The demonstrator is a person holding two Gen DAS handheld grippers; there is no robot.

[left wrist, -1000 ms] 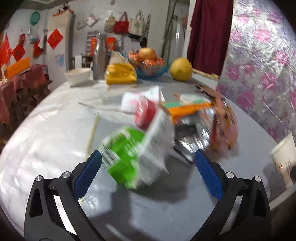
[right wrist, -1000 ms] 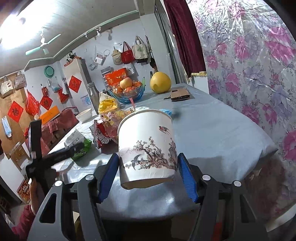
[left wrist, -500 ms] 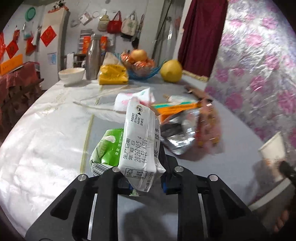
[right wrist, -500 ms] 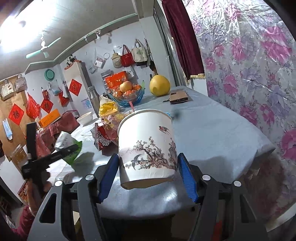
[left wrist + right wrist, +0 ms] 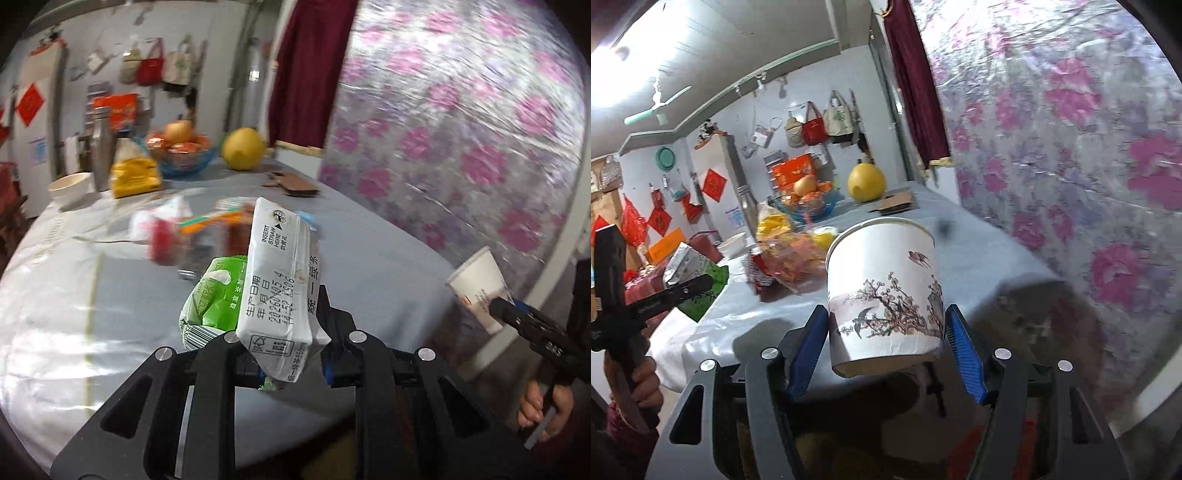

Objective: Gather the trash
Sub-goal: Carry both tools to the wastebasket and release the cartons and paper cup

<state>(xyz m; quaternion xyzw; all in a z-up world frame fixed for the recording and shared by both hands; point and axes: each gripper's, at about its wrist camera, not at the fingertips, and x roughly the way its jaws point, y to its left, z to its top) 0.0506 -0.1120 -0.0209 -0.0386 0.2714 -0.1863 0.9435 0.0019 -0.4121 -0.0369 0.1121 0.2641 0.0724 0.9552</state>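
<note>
Two pieces already off the desk (image 5: 369,258): crushed drink carton (image 5: 275,295) clenched in left gripper (image 5: 291,363) jaws, paper cup (image 5: 884,295) grasped by right gripper (image 5: 886,350). Still heaped mid-desk: snack wrappers (image 5: 199,236), untouched. No bin visible.

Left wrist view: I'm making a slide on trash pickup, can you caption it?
Left gripper shut on a crushed drink carton above the table; paper cup held at right.

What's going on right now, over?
Left tongs shut on crushed carton, off the table. Right tongs hold paper cup. More wrappers remain. Nothing blocking.
</note>
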